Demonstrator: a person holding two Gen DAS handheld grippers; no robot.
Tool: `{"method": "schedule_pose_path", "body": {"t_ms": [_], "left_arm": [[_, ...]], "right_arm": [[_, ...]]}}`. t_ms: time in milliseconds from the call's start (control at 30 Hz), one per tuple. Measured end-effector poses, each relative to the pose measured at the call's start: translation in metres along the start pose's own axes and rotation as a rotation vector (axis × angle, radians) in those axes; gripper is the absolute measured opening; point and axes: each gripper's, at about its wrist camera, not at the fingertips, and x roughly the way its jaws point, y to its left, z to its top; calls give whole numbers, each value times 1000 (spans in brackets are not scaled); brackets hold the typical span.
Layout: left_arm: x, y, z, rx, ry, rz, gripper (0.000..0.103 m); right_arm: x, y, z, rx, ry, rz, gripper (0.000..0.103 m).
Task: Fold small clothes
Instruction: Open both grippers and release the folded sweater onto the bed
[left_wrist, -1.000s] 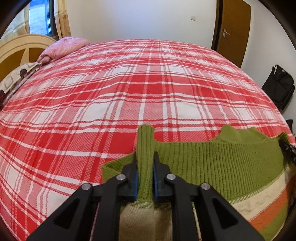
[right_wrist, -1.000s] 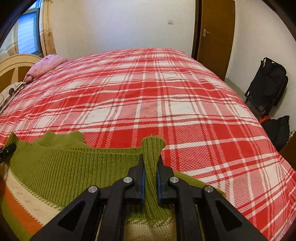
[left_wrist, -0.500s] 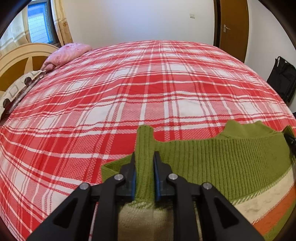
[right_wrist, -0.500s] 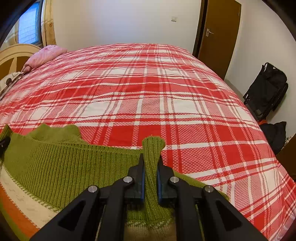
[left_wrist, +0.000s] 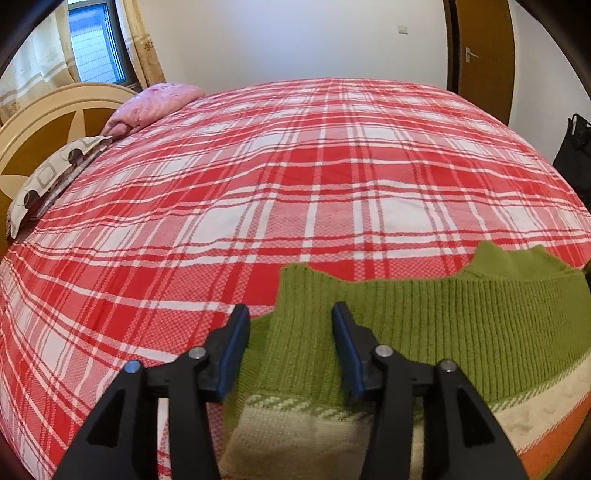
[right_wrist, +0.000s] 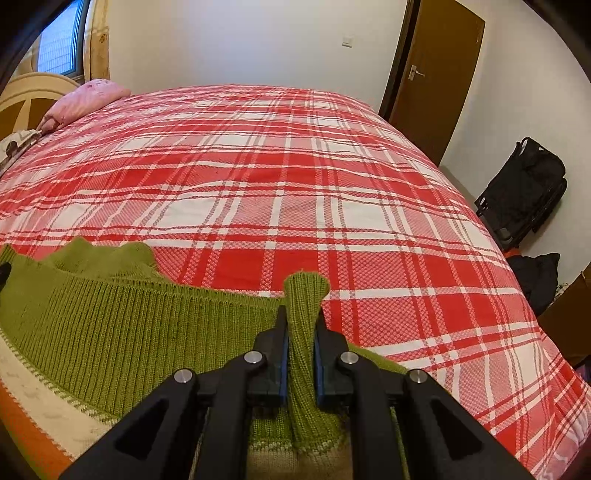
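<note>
A small knitted sweater (left_wrist: 443, 325), green with cream and orange bands, lies on the red plaid bed (left_wrist: 295, 177). My left gripper (left_wrist: 290, 321) is open, its jaws standing on either side of the sweater's left green corner, which lies flat between them. In the right wrist view the sweater (right_wrist: 129, 325) spreads to the left. My right gripper (right_wrist: 301, 328) is shut on the sweater's right green corner, which stands up pinched between the jaws.
A pink pillow (left_wrist: 155, 101) and a patterned pillow (left_wrist: 55, 177) lie by the wooden headboard (left_wrist: 40, 122) at the left. A brown door (right_wrist: 436, 74) and black bags (right_wrist: 524, 188) stand to the right of the bed.
My left gripper has opened and let go of the sweater's left corner, which has dropped flat. My right gripper has stayed shut on the right corner.
</note>
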Motion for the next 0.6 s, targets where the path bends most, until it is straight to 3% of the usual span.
{"method": "schedule_pose_path", "body": {"t_ms": [67,133,300,467,533,600], "left_arm": [[1,4,0,-23,3,5,61],[4,15,0,-90,19,43,87],[17,41,1,-229,83,-42,99],[17,33,1,-204,80,-10,101],[19,34,1,-207,85,-1,103],[21,37,2,-222,97,-14,103]], "right_arm": [[-1,0,-1,1,-5,-2,11],[-4,-2,-2,14,-23,-2,12],[-36,-29,-6,125,-97,78,15],[-124,-86,-50,343,-214,7,15],[-145,-93,-71,341,-205,5,15],[-164,-86,-97,288,-189,84,15]]}}
